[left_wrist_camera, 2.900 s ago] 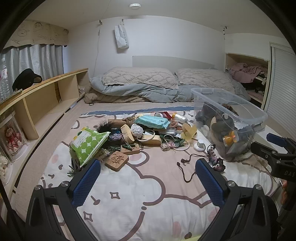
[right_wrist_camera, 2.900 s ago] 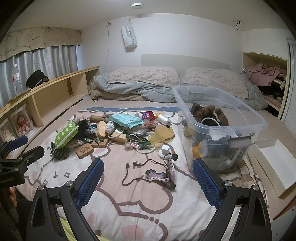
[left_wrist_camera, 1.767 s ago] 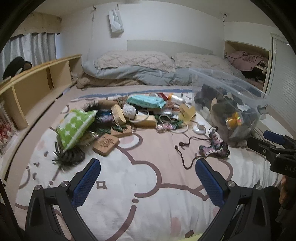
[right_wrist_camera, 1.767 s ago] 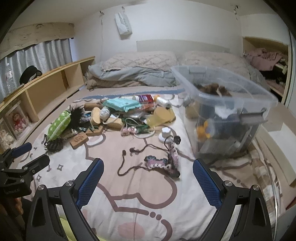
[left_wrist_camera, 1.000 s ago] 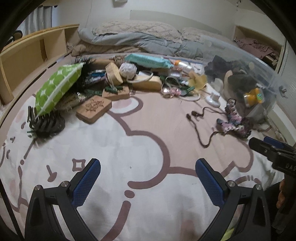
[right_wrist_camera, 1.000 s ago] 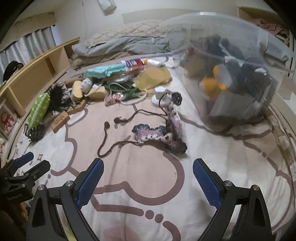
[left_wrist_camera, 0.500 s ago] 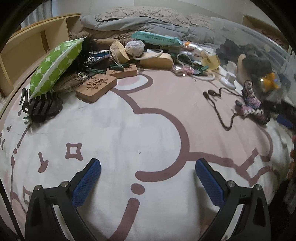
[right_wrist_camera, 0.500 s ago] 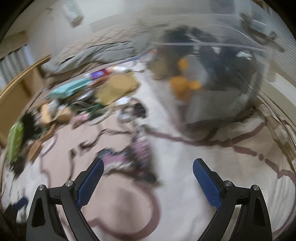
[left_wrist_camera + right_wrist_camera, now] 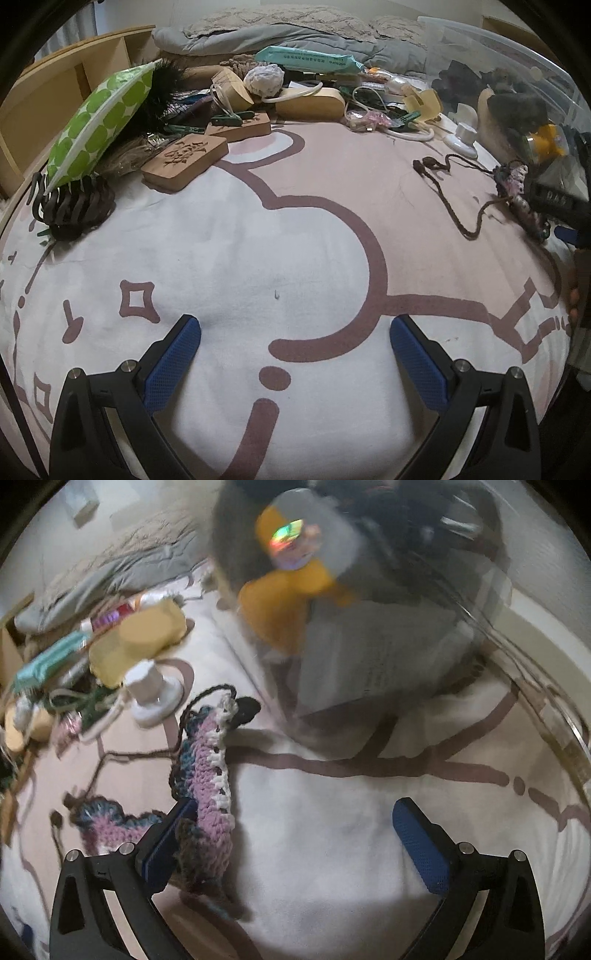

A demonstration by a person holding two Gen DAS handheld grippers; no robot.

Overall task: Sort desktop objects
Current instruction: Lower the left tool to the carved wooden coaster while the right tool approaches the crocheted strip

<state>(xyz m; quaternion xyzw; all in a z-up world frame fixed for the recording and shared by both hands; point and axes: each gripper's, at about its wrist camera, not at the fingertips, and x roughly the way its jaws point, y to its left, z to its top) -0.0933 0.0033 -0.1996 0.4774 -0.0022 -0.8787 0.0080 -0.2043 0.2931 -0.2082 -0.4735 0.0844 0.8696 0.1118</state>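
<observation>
On the bed [image 9: 258,240], most clutter [image 9: 295,96] lies unsorted at 12 o'clock of the wide, empty left tongs [image 9: 295,347], a few things sit in the clear bin [image 9: 480,635], and the opening right tongs [image 9: 295,827] straddle the crochet piece [image 9: 210,775] ungripped.

Both views are lit dimly and evenly by soft indoor light, and only faint shadows are cast on the bedspread [image 9: 295,229]. The left wrist view is rendered sharp. The right wrist view is smeared by motion blur, most strongly across the clear storage bin [image 9: 388,602] at the top, where an iridescent glint is caught. Strong fisheye bending and black vignetted corners are seen in both.
</observation>
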